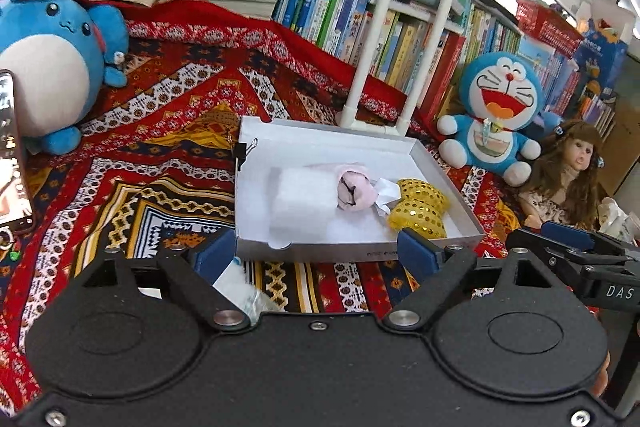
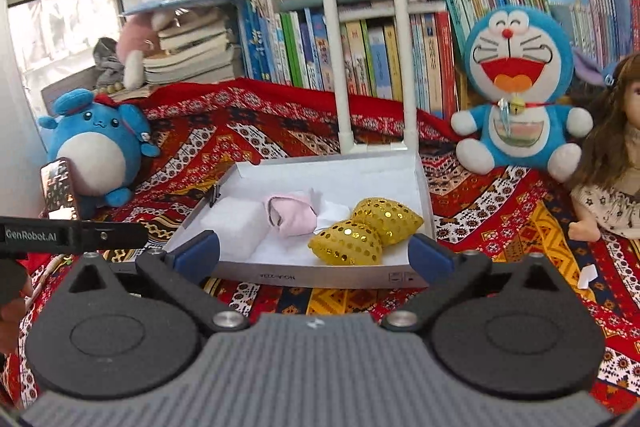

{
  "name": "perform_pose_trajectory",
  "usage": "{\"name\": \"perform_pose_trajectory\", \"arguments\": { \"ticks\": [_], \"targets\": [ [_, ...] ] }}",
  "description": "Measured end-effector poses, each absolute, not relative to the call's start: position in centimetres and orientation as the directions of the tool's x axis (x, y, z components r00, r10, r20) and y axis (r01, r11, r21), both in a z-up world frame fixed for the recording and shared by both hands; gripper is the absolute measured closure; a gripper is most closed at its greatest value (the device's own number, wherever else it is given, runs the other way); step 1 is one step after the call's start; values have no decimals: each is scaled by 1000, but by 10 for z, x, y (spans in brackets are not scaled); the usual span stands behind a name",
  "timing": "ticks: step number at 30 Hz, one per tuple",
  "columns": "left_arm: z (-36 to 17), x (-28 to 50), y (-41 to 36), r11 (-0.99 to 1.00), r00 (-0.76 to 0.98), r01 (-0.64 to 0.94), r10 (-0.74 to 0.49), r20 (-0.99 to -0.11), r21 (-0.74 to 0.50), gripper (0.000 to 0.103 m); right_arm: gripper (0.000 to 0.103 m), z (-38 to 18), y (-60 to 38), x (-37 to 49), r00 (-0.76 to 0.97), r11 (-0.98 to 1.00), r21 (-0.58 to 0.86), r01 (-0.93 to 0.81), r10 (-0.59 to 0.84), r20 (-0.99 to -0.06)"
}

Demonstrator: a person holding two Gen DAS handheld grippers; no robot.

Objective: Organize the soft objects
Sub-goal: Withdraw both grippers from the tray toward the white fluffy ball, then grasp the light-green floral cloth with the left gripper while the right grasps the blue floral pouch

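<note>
A red patterned cloth [image 2: 500,211] covers the desk; book rows [image 2: 360,47] and windows stand at the far side. One shallow white box [image 2: 425,183] sits mid-desk and holds three soft items: white pad [image 2: 236,223], pink pouch [image 2: 294,213], gold sequin bow [image 2: 366,231]. Two blue plush toys and one doll flank it. Only the left wrist view shows the doll's face [image 1: 580,155]. Left gripper [image 1: 316,255] and right gripper [image 2: 316,253]: jaws wide apart, holding nothing

"DAS" on right gripper [image 1: 576,247] | "GenRobot.AI" on left gripper [image 2: 72,233]
</note>
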State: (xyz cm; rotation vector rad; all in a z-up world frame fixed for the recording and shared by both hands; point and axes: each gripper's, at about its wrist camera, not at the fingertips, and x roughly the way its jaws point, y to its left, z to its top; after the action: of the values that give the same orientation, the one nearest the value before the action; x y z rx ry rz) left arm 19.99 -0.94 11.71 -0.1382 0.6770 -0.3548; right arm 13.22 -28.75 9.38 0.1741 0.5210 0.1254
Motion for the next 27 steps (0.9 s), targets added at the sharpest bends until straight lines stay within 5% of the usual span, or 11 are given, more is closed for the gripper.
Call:
{"name": "perform_pose_trajectory", "arguments": {
  "ticks": [27],
  "targets": [
    [85, 109, 37, 948, 819, 269, -318, -478, -170, 6, 0, 40, -260, 15, 902, 957, 167, -238, 282, -327]
  ]
}}
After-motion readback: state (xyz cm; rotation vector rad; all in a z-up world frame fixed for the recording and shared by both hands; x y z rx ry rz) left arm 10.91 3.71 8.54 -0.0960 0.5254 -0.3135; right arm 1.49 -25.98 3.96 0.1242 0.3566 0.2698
